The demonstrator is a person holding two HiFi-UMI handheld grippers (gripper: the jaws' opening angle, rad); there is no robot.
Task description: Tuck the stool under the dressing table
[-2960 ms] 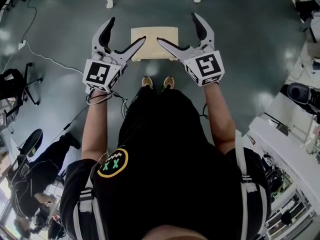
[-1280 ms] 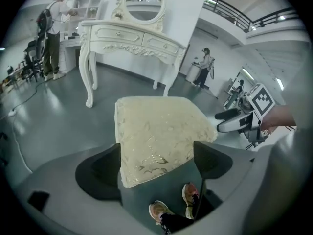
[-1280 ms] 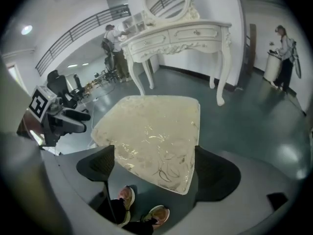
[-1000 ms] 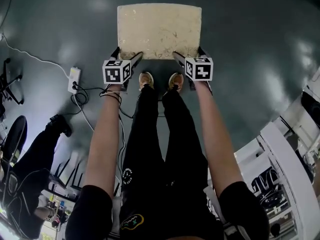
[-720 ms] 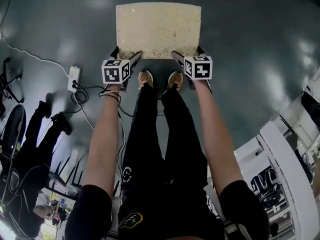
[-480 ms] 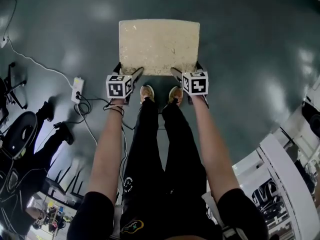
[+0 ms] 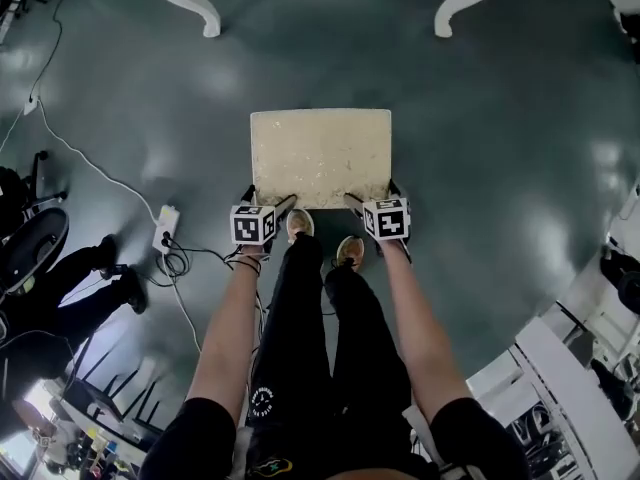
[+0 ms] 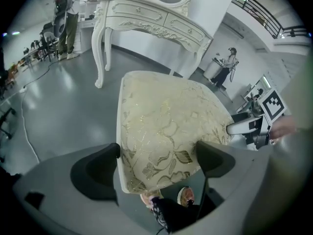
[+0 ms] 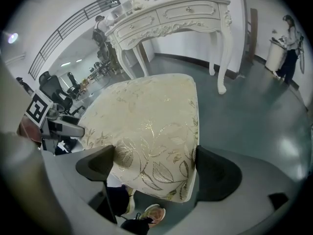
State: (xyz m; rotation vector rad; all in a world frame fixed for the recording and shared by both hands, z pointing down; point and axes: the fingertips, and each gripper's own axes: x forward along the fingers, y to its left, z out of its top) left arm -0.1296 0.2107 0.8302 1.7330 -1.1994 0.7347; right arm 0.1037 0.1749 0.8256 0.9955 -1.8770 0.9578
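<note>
Stool (image 7: 320, 158), on the floor (image 7: 130, 118) short of the dressing table (image 7: 195, 3): your left tool (image 7: 268, 196), whose jaws have just been opening, and your right tool (image 7: 372, 194) each straddle a near seat corner unclenched, likely placed to push it under.

The left gripper (image 8: 157, 153), its jaws just opening wider, straddles the near corner of the cream gold-flowered upholstered stool (image 8: 166, 111); a white carved dressing table (image 8: 151, 23) stands beyond the jaws.

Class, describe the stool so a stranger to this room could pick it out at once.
Find the white carved dressing table on the grey-green floor. The stool stands before it, at the person's feet. Unlike the table's bare white wood, its flat rectangular seat is cream fabric patterned with gold leaves.
</note>
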